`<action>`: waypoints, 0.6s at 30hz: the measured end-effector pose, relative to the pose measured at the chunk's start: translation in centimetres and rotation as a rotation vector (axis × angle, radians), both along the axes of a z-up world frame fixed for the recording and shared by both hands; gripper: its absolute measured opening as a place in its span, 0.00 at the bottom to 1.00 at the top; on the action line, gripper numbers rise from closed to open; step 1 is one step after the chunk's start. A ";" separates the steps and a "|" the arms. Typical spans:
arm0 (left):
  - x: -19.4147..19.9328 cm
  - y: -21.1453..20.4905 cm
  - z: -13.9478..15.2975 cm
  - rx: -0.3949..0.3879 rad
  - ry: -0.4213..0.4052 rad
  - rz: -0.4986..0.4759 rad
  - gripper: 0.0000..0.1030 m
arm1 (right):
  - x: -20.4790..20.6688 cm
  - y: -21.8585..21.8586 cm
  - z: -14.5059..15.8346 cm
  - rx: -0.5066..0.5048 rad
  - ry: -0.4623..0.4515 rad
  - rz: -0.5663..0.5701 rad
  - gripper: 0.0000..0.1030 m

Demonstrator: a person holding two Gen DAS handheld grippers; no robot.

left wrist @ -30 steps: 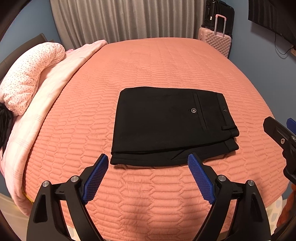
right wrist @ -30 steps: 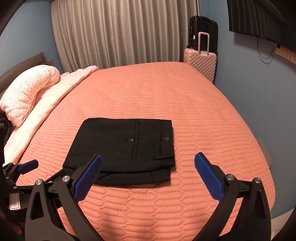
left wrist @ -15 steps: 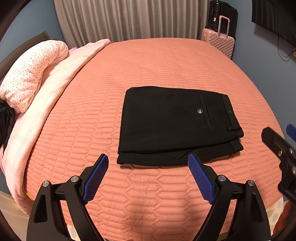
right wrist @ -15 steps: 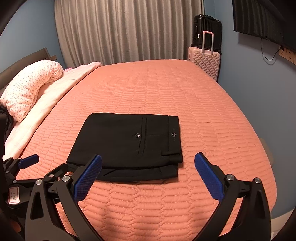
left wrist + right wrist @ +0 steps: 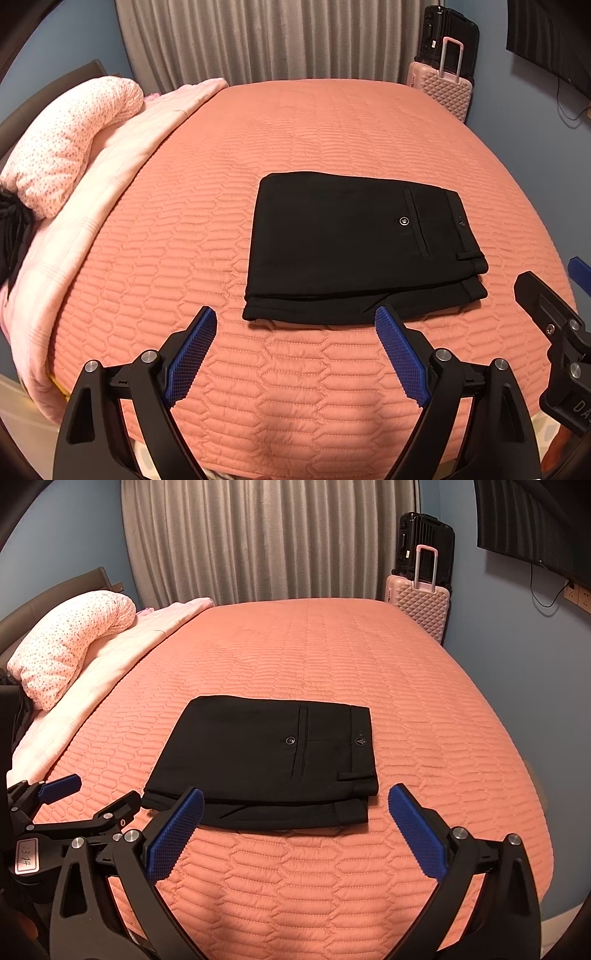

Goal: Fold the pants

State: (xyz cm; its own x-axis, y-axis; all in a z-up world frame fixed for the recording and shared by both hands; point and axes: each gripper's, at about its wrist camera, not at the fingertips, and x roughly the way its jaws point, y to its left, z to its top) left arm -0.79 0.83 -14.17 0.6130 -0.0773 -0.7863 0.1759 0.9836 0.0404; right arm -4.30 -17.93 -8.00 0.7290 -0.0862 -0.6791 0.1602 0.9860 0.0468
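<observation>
A bedroom seen from two hand-held grippers, both looking down across a wide bed (image 5: 332,122) covered by a salmon-orange quilt stitched in long, rounded hexagon shapes. The bed is the landmark for everything else. Behind its far edge hangs a grey pleated curtain (image 5: 269,535) against blue walls (image 5: 498,627). At the bed's far right corner stands a pale pink hard-shell suitcase (image 5: 419,605) with a raised diamond pattern and an extended handle, and a black suitcase (image 5: 424,542) stands behind it. A dark flat screen (image 5: 535,520) is mounted on the wall to the right of the bed, with a thin cable hanging below it. Along the bed's left side lies a folded pale pink blanket (image 5: 122,166) with faint checked lines, and on it a soft rolled bundle of white fabric (image 5: 70,140) dotted with small pink spots. A dark padded headboard (image 5: 48,602) rises behind that bundle.

The black pants (image 5: 354,243) lie near the middle of the bed, toward its near edge, folded into a flat, neat rectangle of smooth matte cloth. A back pocket with one small button faces up, and the waistband lies on the right side, with stacked layers showing along the near edge.

The left gripper (image 5: 295,354) hovers above the quilt just short of the pants' near edge, its ribbed blue pads spread wide with nothing between them. The right gripper (image 5: 295,830) does likewise, jaws wide apart and empty, beside the left one
</observation>
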 end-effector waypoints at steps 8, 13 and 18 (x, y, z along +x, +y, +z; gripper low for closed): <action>-0.3 -0.1 -0.1 0.010 -0.001 -0.004 0.83 | 0.0 0.0 -0.1 0.002 0.001 -0.002 0.96; -0.4 -0.4 -0.1 0.018 -0.002 -0.009 0.83 | 0.0 0.1 -0.2 0.002 0.002 0.002 0.96; -0.2 -0.2 0.0 0.013 0.011 -0.004 0.83 | -0.1 0.0 -0.2 0.003 0.001 -0.002 0.96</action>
